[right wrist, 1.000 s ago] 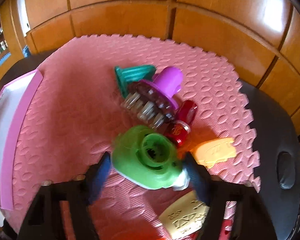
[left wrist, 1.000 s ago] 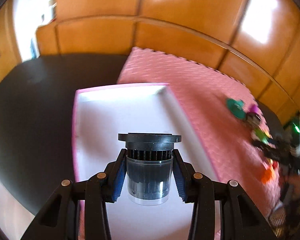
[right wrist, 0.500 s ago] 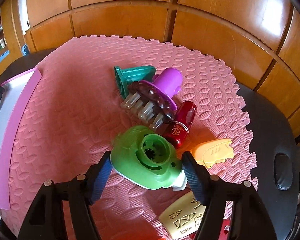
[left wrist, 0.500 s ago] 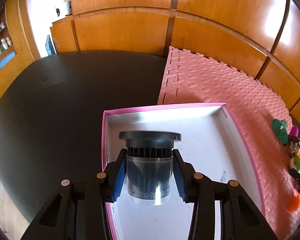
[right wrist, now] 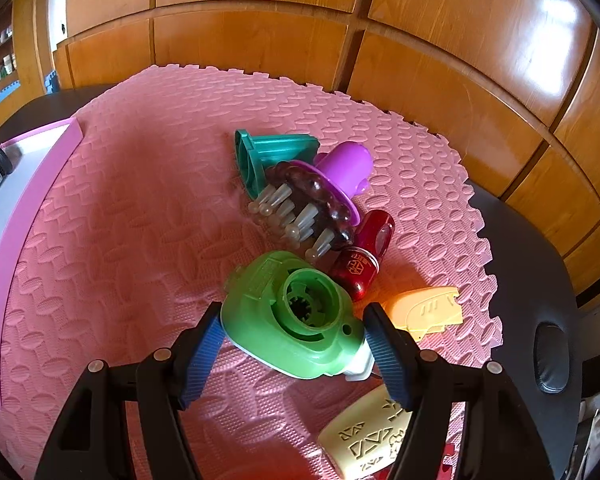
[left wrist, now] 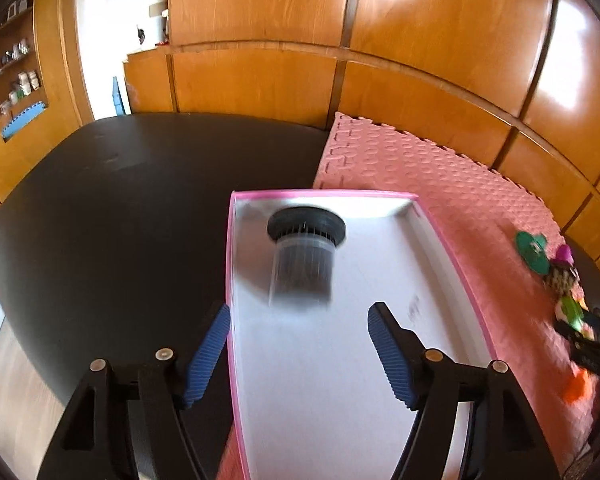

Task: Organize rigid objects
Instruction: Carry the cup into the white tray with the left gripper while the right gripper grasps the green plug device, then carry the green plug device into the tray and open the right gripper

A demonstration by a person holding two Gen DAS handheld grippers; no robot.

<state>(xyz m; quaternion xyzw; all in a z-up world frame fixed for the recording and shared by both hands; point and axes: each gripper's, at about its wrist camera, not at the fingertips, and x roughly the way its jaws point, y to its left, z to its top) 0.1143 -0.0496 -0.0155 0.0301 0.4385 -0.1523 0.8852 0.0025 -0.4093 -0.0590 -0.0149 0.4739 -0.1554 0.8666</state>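
The filter (left wrist: 305,252) lies in the tray (left wrist: 452,252), left tongs (left wrist: 300,344) just parted, empty; right tongs (right wrist: 292,344) clamp the green piece (right wrist: 296,316); several remain beside it.

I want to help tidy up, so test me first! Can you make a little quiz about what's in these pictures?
1. True or false: the black canister is outside the white tray.
2. What sits between the right gripper's jaws? A: the green plastic piece. B: the red bottle. C: the orange piece.
3. Are the left gripper's jaws open or shut?

Key:
1. False. It is inside the tray.
2. A.
3. Open. They have just been opening, nothing is between them, and the canister is in the tray ahead of them.
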